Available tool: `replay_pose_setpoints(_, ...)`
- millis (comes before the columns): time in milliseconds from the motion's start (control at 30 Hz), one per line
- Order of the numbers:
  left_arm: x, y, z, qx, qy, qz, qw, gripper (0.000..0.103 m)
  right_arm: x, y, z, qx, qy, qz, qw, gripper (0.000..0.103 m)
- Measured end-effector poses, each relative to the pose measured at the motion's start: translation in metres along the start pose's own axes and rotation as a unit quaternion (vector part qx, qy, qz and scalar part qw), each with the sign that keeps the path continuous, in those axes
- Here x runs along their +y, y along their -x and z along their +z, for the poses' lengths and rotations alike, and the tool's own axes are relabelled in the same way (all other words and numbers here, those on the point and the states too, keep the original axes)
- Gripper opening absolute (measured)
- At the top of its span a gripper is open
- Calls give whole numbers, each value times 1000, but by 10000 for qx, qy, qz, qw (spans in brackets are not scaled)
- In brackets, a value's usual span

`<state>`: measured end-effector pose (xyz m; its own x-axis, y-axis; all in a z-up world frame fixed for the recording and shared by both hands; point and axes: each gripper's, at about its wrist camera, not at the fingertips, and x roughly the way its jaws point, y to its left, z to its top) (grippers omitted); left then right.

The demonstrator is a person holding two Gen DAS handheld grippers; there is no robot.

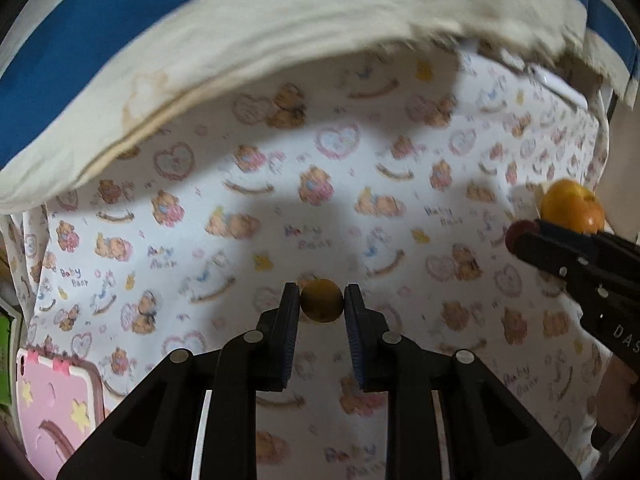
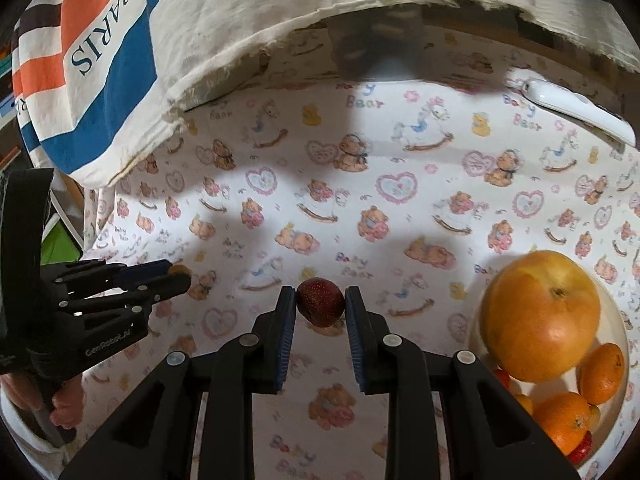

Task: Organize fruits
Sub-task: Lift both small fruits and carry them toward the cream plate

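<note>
My left gripper (image 1: 322, 300) is shut on a small round orange-yellow fruit (image 1: 322, 305), held just above the bear-print cloth (image 1: 240, 184). In the right wrist view the left gripper (image 2: 180, 276) comes in from the left edge, the fruit (image 2: 180, 269) peeking out at its tips. A dark red speckled fruit (image 2: 320, 307) sits between the pads of my right gripper (image 2: 320, 304), which is shut on it. To its right a white bowl (image 2: 618, 332) holds a large orange (image 2: 540, 316), mandarins (image 2: 564, 420) and small red fruits (image 2: 580, 452). The right gripper (image 1: 520, 236) also shows at the left wrist view's right edge.
A cream and blue cloth bag (image 2: 100, 40) printed "PARIS" hangs over the cloth's far side. A white handheld device (image 2: 576, 100) lies at the far right. A pink case (image 1: 56, 404) rests at the near left. A hand (image 2: 68, 404) grips the left tool.
</note>
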<state>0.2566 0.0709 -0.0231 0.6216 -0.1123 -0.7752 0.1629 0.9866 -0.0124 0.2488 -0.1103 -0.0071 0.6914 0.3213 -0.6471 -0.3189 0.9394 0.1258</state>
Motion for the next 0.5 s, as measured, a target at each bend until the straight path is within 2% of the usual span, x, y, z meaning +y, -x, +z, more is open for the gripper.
replay_pose_setpoints(200,-8,-7,-4,213,-58,11,9998,22,-8,5,-10,36,-69,17,10000,26)
replay_pose_setpoints(500,-3,-24,-3,157,21,-55,9999,22,-11,-3,-16,170,-122,216,9995,26)
